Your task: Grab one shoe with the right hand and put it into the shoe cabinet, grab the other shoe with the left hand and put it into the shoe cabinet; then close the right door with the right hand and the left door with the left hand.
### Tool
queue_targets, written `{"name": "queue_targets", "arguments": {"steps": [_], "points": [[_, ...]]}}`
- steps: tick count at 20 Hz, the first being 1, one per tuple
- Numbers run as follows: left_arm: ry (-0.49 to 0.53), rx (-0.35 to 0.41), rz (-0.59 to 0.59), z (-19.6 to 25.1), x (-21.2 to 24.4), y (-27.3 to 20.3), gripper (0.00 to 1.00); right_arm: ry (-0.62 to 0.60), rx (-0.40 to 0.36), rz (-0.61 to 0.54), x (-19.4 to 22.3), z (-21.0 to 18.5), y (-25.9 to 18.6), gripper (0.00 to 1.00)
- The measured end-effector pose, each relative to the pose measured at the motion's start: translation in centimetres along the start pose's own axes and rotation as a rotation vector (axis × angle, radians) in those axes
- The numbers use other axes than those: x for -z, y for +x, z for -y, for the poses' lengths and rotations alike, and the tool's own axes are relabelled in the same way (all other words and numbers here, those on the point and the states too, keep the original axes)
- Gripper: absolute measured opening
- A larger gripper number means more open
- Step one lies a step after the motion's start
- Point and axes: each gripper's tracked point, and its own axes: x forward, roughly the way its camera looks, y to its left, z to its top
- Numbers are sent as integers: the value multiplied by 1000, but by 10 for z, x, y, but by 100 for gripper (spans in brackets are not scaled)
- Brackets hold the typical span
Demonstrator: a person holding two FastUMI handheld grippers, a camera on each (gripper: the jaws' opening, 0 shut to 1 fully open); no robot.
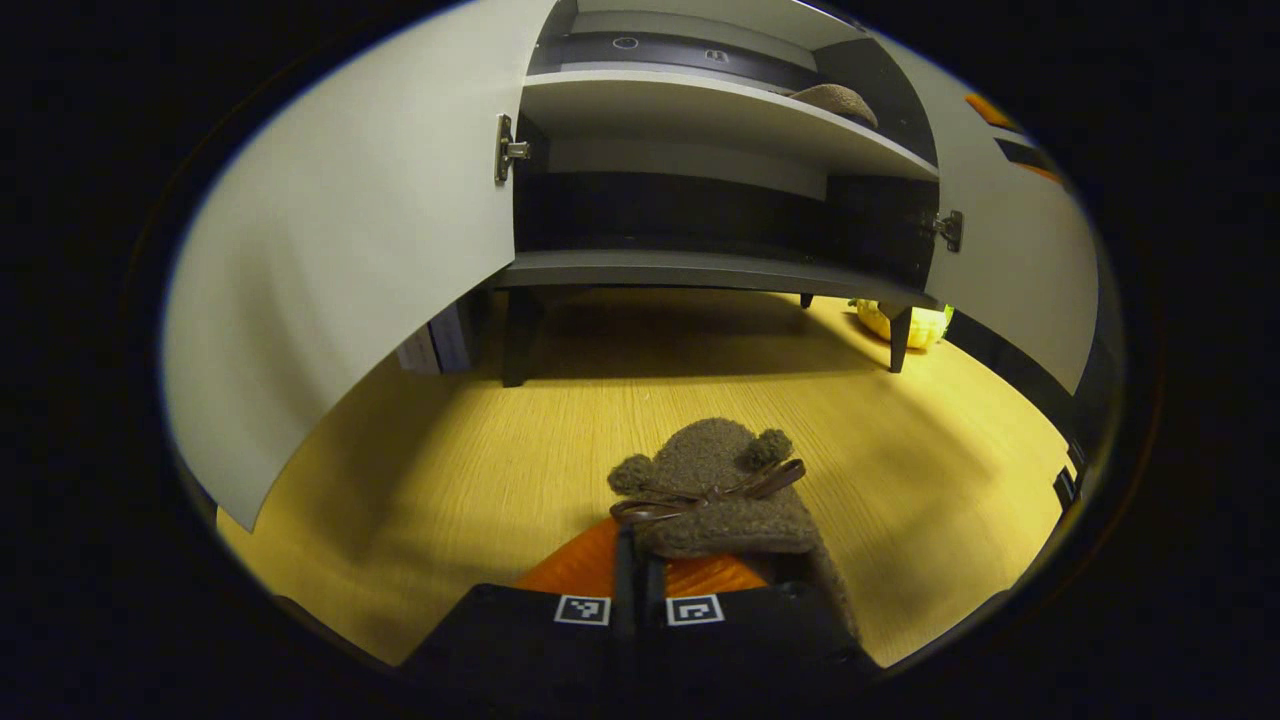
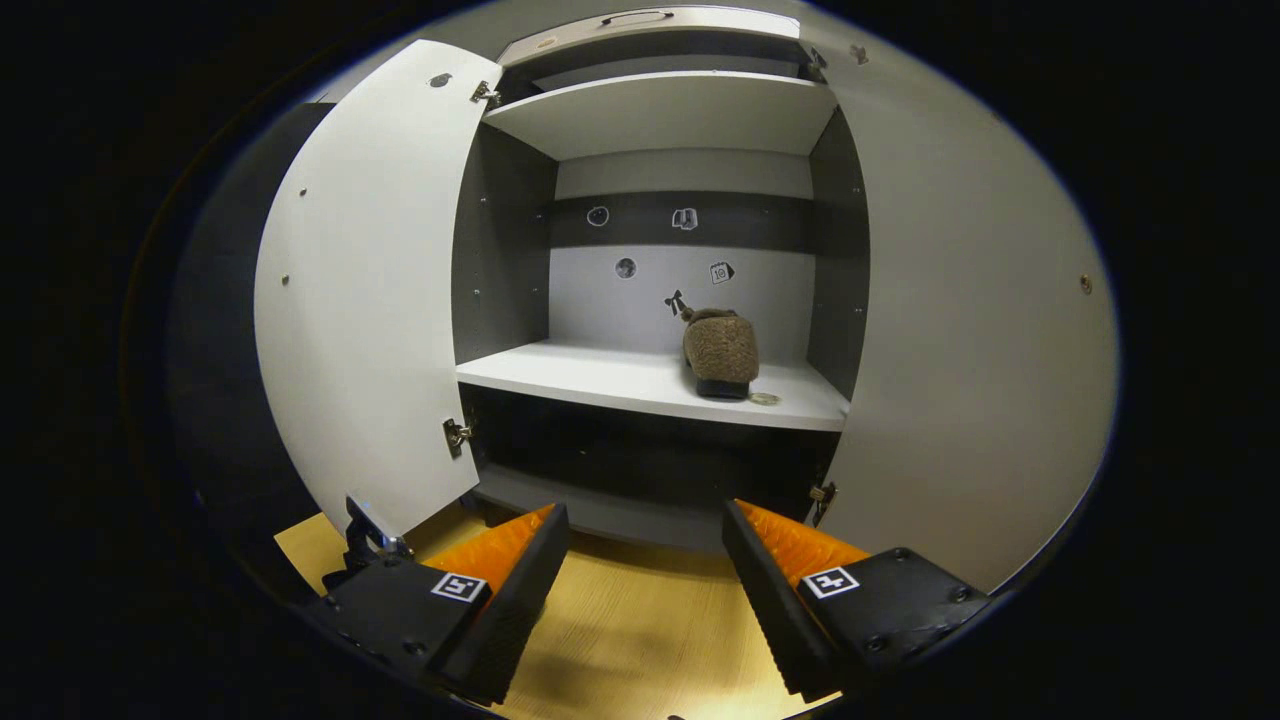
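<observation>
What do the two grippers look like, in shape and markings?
The right gripper has two wedge-shaped fingers with ribbed inner faces on black blocky bodies, each bearing a small square black-and-white marker. The left gripper has the same black body with two such markers.

Cabinet [image 2: 660, 110]: standing at 12 o'clock, doors [image 2: 365, 290] swinging open at 9 and 3.
Shelved shoe [image 2: 720, 350]: sitting on the middle shelf [image 2: 600, 380].
Floor shoe [image 1: 715, 490]: lying at 6 o'clock before the cabinet.
</observation>
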Motion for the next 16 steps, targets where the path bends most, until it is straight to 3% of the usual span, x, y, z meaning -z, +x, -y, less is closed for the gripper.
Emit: {"name": "queue_targets", "arguments": {"steps": [3,6,9,12,16], "points": [[16,-3,73,9,-44,-33,6,-14,-14,9,-6,0,-1,98],[19,1,186,21,-115,-83,6,-27,-24,30,-17,2,-5,99],[45,-46,293,22,-194,-122,6,-71,-18,44,-24,10,-7,98],[35,-60,347,29,-259,-154,6,-65,-45,49,-27,10,-7,99],[13,-75,388,28,-338,-154,6,-114,-62,19,-15,15,-2,99]]}}
